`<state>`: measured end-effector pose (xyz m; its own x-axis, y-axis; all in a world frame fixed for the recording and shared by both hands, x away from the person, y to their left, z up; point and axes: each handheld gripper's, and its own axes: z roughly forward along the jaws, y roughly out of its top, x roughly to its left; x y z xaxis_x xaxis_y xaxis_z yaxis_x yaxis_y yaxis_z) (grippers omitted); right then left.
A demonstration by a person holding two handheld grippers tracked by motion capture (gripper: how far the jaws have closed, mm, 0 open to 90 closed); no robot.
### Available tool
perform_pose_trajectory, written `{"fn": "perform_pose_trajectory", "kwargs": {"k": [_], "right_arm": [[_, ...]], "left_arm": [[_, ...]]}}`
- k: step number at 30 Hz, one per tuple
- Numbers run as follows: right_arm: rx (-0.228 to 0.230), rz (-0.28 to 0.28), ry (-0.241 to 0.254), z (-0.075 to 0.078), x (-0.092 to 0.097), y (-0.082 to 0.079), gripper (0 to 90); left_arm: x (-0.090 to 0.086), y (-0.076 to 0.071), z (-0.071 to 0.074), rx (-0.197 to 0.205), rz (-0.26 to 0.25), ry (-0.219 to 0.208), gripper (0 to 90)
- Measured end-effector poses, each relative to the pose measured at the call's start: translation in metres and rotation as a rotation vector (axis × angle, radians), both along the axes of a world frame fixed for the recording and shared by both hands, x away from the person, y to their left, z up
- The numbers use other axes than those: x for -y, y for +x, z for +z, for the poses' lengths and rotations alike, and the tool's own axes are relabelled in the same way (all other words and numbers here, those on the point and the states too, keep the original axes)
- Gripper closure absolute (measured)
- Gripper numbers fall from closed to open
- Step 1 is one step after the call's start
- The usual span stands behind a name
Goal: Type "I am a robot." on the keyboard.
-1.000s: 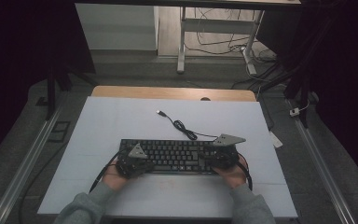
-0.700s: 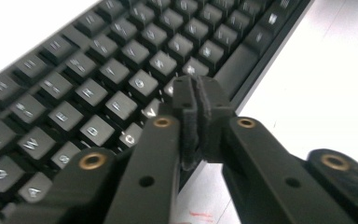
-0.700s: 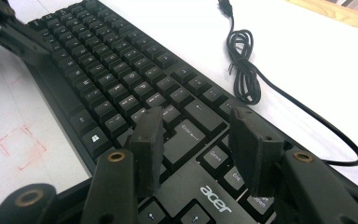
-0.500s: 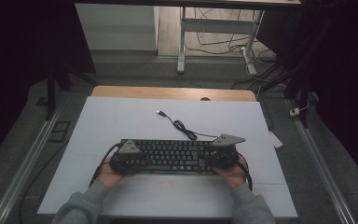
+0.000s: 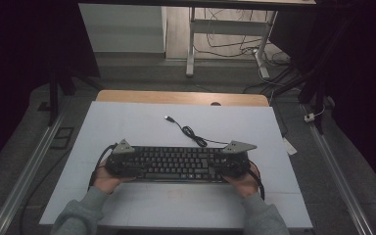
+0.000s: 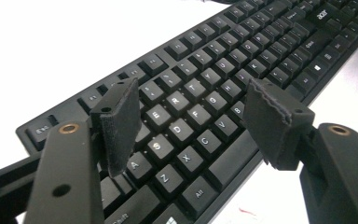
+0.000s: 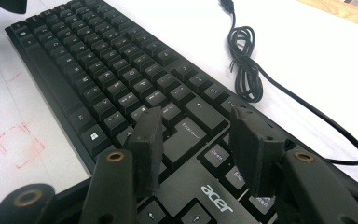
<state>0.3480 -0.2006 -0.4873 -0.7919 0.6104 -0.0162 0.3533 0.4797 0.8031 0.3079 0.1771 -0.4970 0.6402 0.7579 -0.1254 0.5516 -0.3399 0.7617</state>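
A black Acer keyboard (image 5: 176, 164) lies across the near middle of the white table sheet (image 5: 142, 122). Its cable (image 5: 192, 133) curls away behind it to a USB plug (image 5: 169, 118). My left gripper (image 5: 120, 164) hovers over the keyboard's left end; its jaws have just been opening and hold nothing. In the left gripper view the left gripper (image 6: 193, 107) stands wide above the letter keys (image 6: 186, 116). My right gripper (image 5: 235, 162) sits over the right end. In the right gripper view the right gripper (image 7: 198, 135) is open above the Enter key (image 7: 186, 135), with the coiled cable (image 7: 247, 65) beyond.
A faint red square mark (image 7: 18, 144) is drawn on the sheet in front of the keyboard. A wooden table edge (image 5: 181, 97) runs along the back. Metal rails (image 5: 24, 181) flank the table, and desk legs and floor cables (image 5: 235, 44) lie beyond.
My left gripper has slid left along the keyboard, from over the keys to its left end. The right gripper and the keyboard have stayed put.
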Motion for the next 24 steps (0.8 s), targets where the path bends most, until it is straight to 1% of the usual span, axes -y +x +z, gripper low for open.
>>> {"fn": "perform_pose_trajectory", "kwargs": {"k": [14,24], "right_arm": [[-0.001,-0.001,0.001,-0.0002,0.0004,0.0003,54.8],[0.001,-0.005,0.0,-0.0001,0.0012,0.0006,54.8]], "left_arm": [[-0.0068,0.001,0.0038,0.008,0.025,0.004,36.4],[-0.0106,0.0015,0.0047,0.012,0.035,0.006,41.1]]}}
